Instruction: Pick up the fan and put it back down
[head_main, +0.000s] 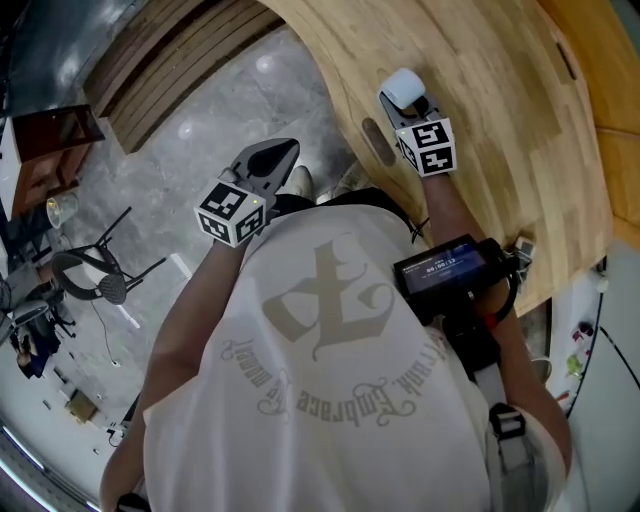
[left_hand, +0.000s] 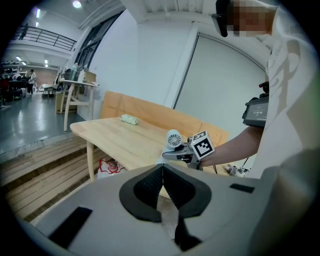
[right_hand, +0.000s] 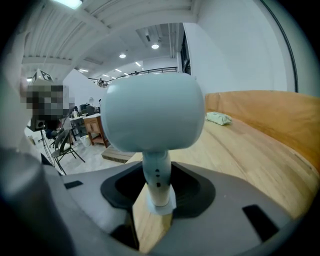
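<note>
The right gripper (right_hand: 155, 197) is seen closed on the white stem of the fan (right_hand: 150, 112), upright at the near edge of the table (right_hand: 250, 150). Contact with the wood is unclear. The fan's grille is shown only from the left gripper (left_hand: 162, 186), which is held left of the table, tilted down, jaws together and empty.

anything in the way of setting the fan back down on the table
Nothing visible. The fan sits in the right hand-held gripper, with bare wooden table below it; a crumpled pale bundle lies well away.
</note>
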